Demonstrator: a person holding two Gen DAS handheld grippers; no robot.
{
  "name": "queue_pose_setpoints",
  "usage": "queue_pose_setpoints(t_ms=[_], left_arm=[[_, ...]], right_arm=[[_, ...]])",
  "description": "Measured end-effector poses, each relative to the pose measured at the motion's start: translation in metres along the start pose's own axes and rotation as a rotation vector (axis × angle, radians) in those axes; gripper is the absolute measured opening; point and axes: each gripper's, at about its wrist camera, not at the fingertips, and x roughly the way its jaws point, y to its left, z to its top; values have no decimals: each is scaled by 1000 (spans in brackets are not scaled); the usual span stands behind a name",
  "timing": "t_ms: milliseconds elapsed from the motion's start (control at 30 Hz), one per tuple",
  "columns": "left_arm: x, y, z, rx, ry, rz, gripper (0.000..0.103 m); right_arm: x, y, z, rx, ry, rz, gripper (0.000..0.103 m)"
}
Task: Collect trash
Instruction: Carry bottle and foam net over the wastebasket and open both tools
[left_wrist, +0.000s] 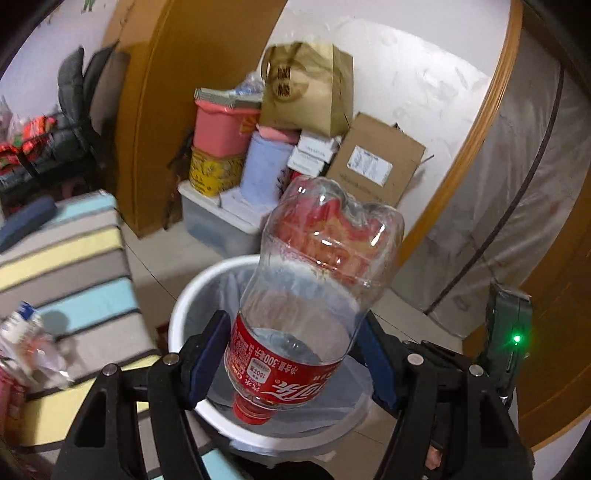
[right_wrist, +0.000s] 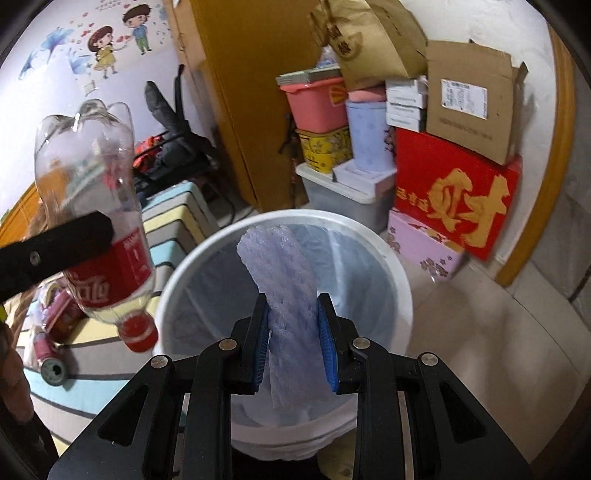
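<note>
My left gripper (left_wrist: 291, 358) is shut on an empty clear plastic cola bottle (left_wrist: 310, 280) with a red label, held cap down over the white trash bin (left_wrist: 184, 295). Seen from the right wrist, that bottle (right_wrist: 96, 206) hangs at the bin's left edge, with a black finger (right_wrist: 55, 247) across it. My right gripper (right_wrist: 293, 343) is shut on a pale blue foam sheet (right_wrist: 280, 266), which stands up between the blue pads above the lined trash bin (right_wrist: 402, 280).
A striped cushion (left_wrist: 70, 266) lies left of the bin with a crushed bottle (left_wrist: 26, 339) and a red can (right_wrist: 50, 360) on it. Stacked boxes, tubs and a paper bag (left_wrist: 306, 88) stand behind the bin, beside a wooden cabinet (left_wrist: 177, 92). Tiled floor lies to the right.
</note>
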Motion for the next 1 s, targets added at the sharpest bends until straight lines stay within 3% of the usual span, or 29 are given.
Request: queue_pose_setpoints(t_ms=[300, 333, 433, 1000], left_arm=[[24, 4, -4, -9, 39, 9, 73], [25, 4, -4, 0, 41, 13, 73], [24, 3, -5, 11, 33, 23, 81], [-21, 26, -20, 17, -3, 131, 81]], right_arm=[[15, -9, -1, -6, 54, -41, 33], [15, -9, -2, -10, 55, -47, 38], [13, -8, -3, -26, 48, -57, 67], [-15, 14, -1, -21, -37, -43, 69]])
